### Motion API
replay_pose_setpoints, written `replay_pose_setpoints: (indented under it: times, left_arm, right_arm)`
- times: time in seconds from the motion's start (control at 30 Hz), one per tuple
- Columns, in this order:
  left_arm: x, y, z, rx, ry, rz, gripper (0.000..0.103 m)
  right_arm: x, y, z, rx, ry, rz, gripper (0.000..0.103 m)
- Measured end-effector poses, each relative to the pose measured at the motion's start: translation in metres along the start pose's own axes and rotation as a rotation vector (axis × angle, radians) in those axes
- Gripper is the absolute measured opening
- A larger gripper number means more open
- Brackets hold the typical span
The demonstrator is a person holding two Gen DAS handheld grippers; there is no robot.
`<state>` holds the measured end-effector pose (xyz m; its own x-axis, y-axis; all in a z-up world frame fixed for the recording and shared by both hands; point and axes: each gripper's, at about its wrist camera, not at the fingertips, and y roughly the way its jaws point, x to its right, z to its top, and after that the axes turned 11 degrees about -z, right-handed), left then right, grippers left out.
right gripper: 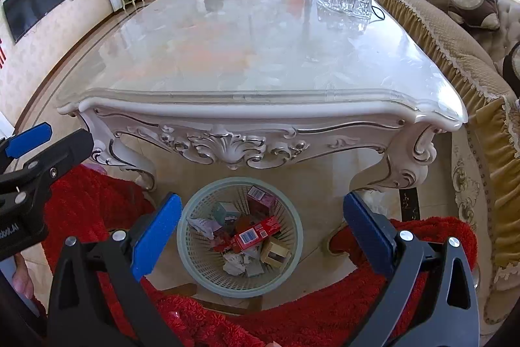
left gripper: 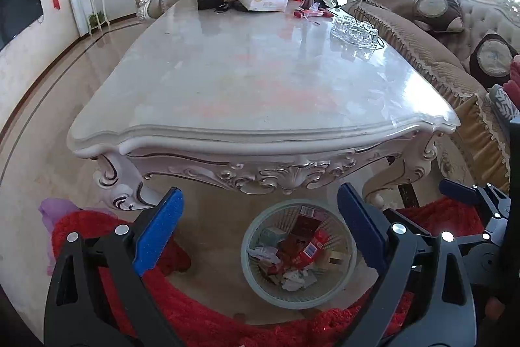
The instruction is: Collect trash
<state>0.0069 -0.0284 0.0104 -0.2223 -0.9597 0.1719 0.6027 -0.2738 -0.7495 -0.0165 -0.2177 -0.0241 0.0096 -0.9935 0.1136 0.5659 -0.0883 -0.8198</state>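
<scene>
While the round trash basket (right gripper: pixel 208 269) stands upright on the floor with its mouth up, both grippers (left gripper: pixel 256 230) (right gripper: pixel 260 233) hang above it, fingers spread wide, holding nothing.

— Pale green mesh wastebasket (right gripper: pixel 240 233), round, upright on the floor, below and just ahead of the right tongs (right gripper: pixel 260 230), between the blue pads. Same in the left view (left gripper: pixel 297 252), slightly right of centre of the left tongs (left gripper: pixel 260 233).

— Inside?

— Piled with trash: red carton with barcode (right gripper: pixel 255 233) lying slanted on top, crumpled white paper (right gripper: pixel 237 264), small tan box (right gripper: pixel 276 252), pinkish box (right gripper: pixel 260 195) toward the far rim.
</scene>
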Motion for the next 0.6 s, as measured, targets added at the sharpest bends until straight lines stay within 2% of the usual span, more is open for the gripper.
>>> replay_pose_setpoints:
  times: [0.6]
  left_arm:
    - [0.0031,-0.0059,0.0004,0.004,0.011,-0.012,0.093]
  right_arm:
    - [0.0037,-0.0085,0.0018,0.013,0.001,-0.021,0.095]
